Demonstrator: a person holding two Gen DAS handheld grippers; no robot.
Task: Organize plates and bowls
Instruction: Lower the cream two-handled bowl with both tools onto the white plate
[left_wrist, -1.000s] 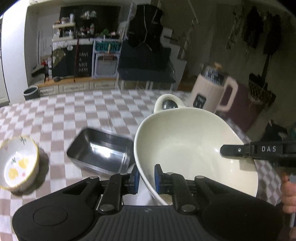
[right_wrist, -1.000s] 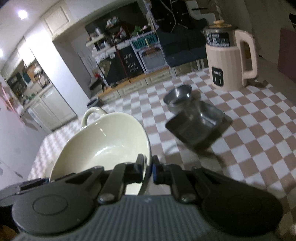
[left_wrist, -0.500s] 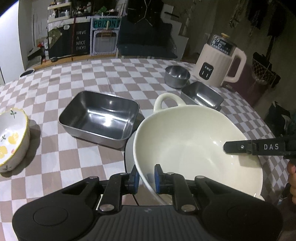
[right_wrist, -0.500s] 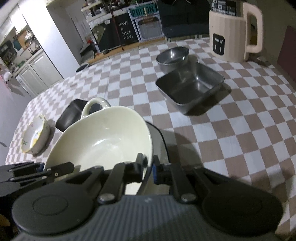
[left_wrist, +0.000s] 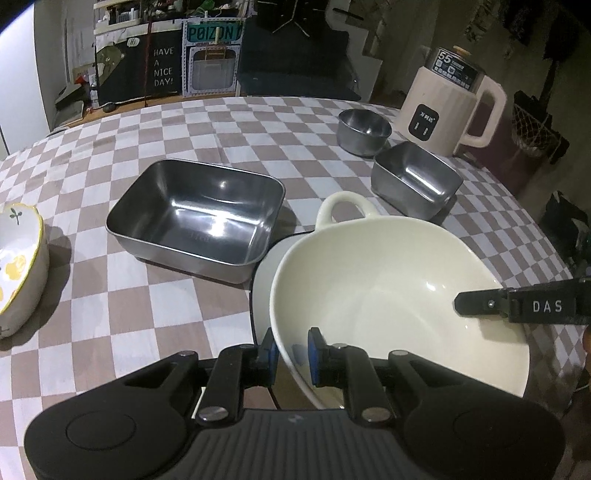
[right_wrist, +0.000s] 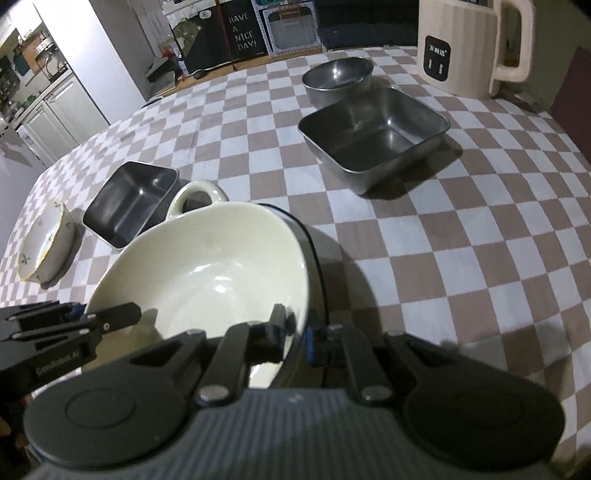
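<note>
Cream bowl (left_wrist: 388, 280) (empty) over white plate (left_wrist: 264, 273), both grippers (left_wrist: 291, 350) (right_wrist: 295, 336) clamping its rim, steel trays (left_wrist: 199, 214) empty

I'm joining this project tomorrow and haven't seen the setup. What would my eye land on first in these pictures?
The big cream bowl with a loop handle dominates the foreground, gripped at its rim by the left gripper and the right gripper, above a white plate. Behind it on the checkered tablecloth sit a large steel tray, a smaller steel tray and a cream kettle.
</note>
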